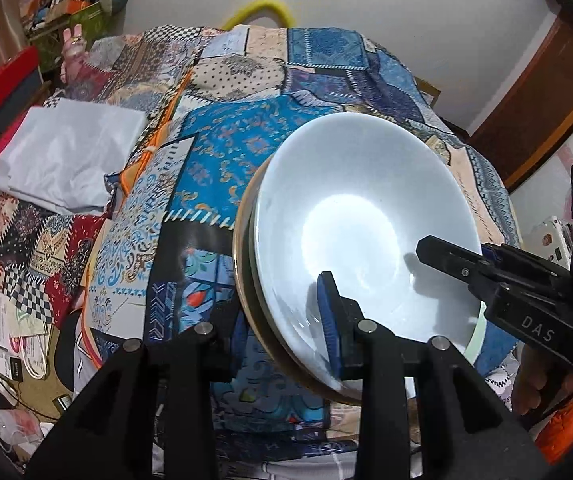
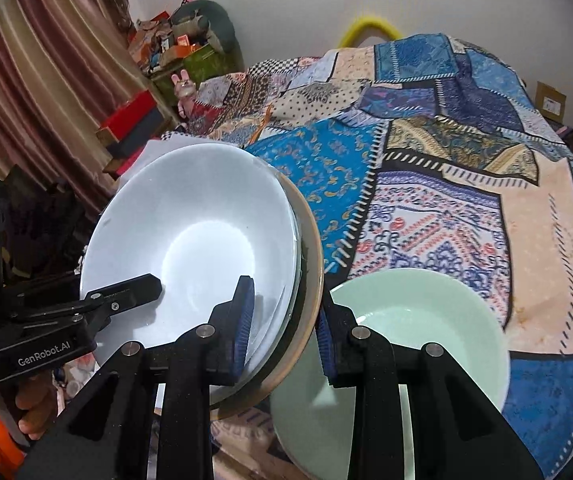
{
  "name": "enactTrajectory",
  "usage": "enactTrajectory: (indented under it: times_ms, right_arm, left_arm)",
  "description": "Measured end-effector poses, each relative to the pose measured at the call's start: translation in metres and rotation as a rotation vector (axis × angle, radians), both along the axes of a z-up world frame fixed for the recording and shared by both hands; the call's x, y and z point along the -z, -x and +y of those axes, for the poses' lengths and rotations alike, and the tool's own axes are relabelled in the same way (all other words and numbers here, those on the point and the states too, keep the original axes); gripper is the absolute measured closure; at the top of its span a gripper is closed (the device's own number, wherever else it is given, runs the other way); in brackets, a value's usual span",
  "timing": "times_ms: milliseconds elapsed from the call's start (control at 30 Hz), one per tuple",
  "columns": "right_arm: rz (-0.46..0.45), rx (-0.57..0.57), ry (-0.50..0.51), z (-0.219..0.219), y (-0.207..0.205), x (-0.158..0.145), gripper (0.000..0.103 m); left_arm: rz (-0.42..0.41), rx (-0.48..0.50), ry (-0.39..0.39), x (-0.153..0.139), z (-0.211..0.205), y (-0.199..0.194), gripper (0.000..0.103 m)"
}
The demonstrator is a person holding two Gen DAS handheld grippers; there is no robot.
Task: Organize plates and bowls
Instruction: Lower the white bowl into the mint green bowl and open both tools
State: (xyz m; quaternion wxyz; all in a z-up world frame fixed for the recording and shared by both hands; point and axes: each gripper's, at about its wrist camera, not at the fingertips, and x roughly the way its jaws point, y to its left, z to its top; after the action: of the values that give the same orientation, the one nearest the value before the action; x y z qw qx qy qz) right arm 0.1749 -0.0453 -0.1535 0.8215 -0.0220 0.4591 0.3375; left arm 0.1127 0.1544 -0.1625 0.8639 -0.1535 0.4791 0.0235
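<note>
Stack of plates point(image 2: 190, 240): white plate uppermost, tan-rimmed plate beneath; held tilted above the patchwork bedspread point(image 2: 446, 184), both claws sharing its weight. Left claw point(image 1: 286, 320) clamped the rim at 6 o'clock; right claw point(image 2: 282, 324) clamped the opposite rim. Green bowl point(image 2: 426, 320): on the bed, at 4 o'clock of the stack, apparently awaiting sorting.
</note>
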Motion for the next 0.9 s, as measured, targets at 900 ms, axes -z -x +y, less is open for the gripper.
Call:
enactTrajectory:
  times_ms: [900]
  right_arm:
    - [-0.007,0.119,-0.02,-0.099,0.006,-0.001,0.077]
  left_arm:
    - [0.015,0.14,-0.033,-0.009,-0.097,-0.016,0.07]
